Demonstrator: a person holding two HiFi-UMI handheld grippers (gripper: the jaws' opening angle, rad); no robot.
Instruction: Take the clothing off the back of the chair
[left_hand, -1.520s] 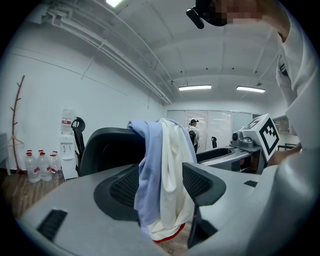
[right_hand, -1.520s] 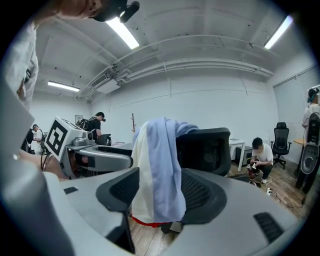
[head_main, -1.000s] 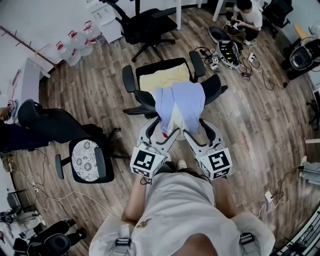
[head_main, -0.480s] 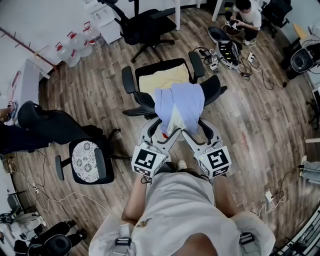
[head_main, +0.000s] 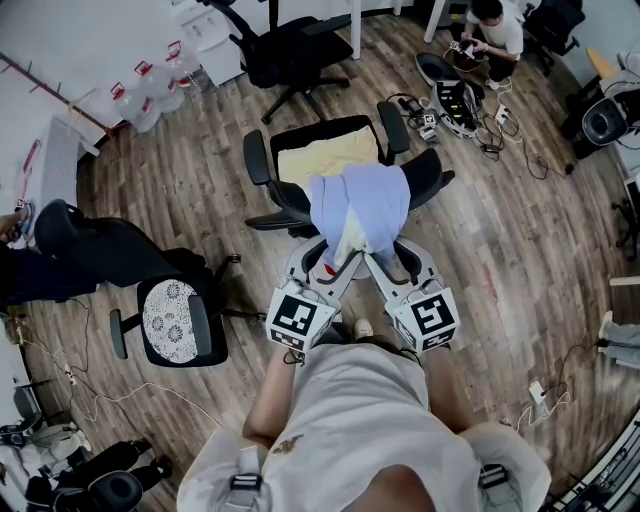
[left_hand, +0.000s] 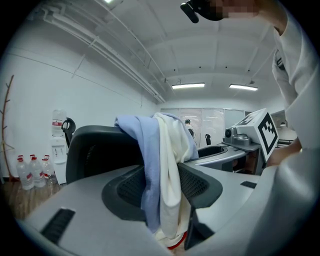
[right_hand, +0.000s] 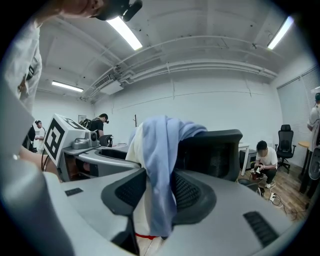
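Head view: left claw (head_main: 322, 265) and right claw (head_main: 392, 262), jaws just closing, each pinching clothing (head_main: 358, 205) draped over chair (head_main: 432, 172) back; second chair (head_main: 202, 325) close left.

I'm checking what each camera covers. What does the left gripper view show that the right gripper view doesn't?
Only the left gripper view: water bottles on the floor by the wall. Only the right gripper view: a person crouching on the floor. Both: the clothing draped over the chair back, hanging between the jaws; the left gripper and right gripper have just been closing on it.
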